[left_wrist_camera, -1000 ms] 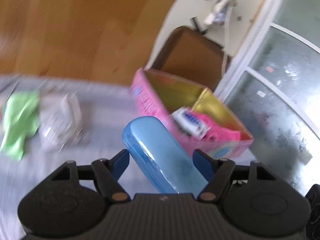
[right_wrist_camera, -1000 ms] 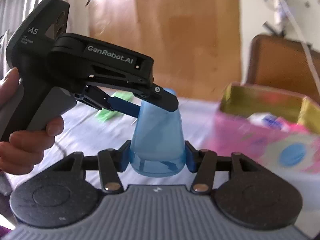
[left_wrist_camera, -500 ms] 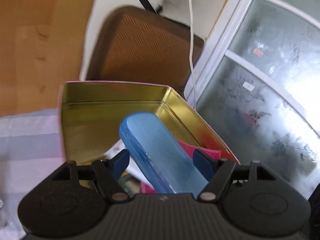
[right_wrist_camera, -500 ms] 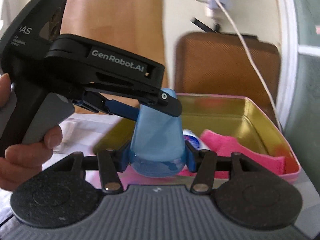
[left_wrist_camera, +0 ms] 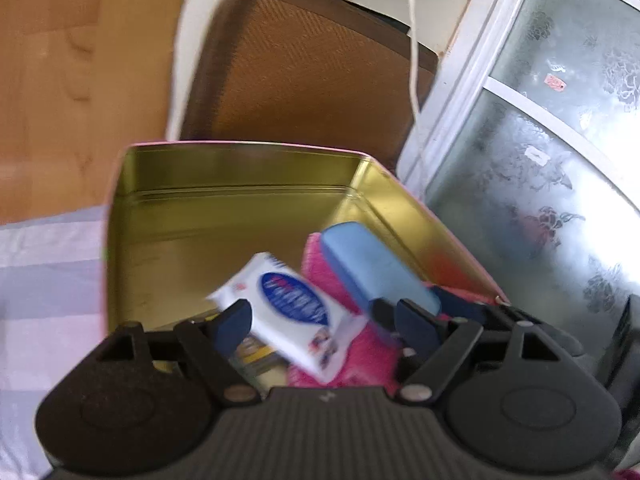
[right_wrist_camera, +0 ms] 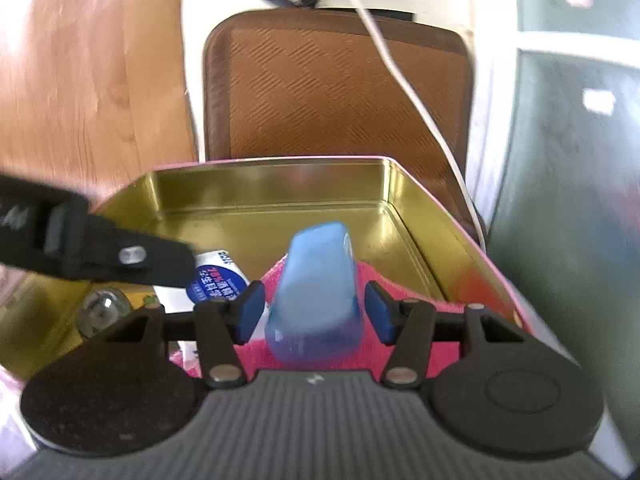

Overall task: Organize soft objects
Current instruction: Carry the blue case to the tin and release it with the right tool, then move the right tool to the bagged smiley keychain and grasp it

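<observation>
A soft blue pouch lies in the pink tin with a gold inside, on a pink cloth. My right gripper is open, its blue pads apart on either side of the pouch. In the left wrist view the pouch lies off to the right of my left gripper, which is open over a white and blue tissue pack. The left gripper's finger shows in the right wrist view above the same pack.
The tin stands on a striped lilac cloth. A brown chair back rises behind it, with a white cable hanging over it. A frosted glass door is at the right. A small clear round item lies in the tin.
Both grippers carried the blue pouch over the tin and lowered it. Both have opened and the pouch now rests on the pink cloth. The left gripper has shifted left, off the pouch.
</observation>
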The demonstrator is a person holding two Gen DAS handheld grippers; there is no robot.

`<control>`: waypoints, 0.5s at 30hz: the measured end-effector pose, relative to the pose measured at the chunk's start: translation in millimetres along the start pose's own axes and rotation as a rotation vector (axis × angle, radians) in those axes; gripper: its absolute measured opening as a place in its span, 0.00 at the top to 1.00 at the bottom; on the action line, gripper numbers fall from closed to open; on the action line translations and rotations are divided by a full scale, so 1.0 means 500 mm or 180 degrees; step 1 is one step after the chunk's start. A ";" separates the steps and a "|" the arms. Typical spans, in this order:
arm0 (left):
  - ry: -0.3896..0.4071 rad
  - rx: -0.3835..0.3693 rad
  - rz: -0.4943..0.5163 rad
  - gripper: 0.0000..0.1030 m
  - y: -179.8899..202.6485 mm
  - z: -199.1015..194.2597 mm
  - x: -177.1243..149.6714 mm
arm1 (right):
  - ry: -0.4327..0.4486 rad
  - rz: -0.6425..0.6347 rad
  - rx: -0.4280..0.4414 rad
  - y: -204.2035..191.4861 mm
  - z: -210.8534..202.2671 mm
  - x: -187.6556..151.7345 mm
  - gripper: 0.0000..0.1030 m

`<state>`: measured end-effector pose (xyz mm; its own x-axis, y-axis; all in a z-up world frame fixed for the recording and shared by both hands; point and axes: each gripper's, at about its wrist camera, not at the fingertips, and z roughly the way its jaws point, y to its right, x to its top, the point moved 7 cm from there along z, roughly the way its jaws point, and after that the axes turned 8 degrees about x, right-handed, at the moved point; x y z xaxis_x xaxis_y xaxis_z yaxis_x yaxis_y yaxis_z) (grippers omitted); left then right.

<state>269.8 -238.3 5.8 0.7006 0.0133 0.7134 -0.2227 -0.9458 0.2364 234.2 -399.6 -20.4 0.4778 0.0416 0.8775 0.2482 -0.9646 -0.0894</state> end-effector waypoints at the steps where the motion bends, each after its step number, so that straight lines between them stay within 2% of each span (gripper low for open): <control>1: 0.0028 0.0031 0.0005 0.21 -0.008 -0.010 -0.006 | 0.0039 0.0038 0.0012 0.000 -0.011 -0.005 0.44; 6: 0.0217 0.0090 0.0092 0.21 -0.025 -0.078 -0.033 | 0.0265 0.0072 0.0009 -0.020 -0.080 -0.026 0.44; 10: 0.0446 0.0029 0.0176 0.20 -0.030 -0.158 -0.065 | 0.0564 0.0035 0.0037 -0.060 -0.146 -0.023 0.44; 15: 0.0677 0.0074 0.0163 0.19 -0.096 -0.262 -0.130 | 0.0760 -0.0208 0.0309 -0.150 -0.192 -0.015 0.44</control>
<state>145.9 -151.2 34.6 0.5295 0.0310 0.8477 -0.2369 -0.9542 0.1828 131.4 -352.7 25.0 0.2486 0.0292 0.9682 0.3572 -0.9319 -0.0636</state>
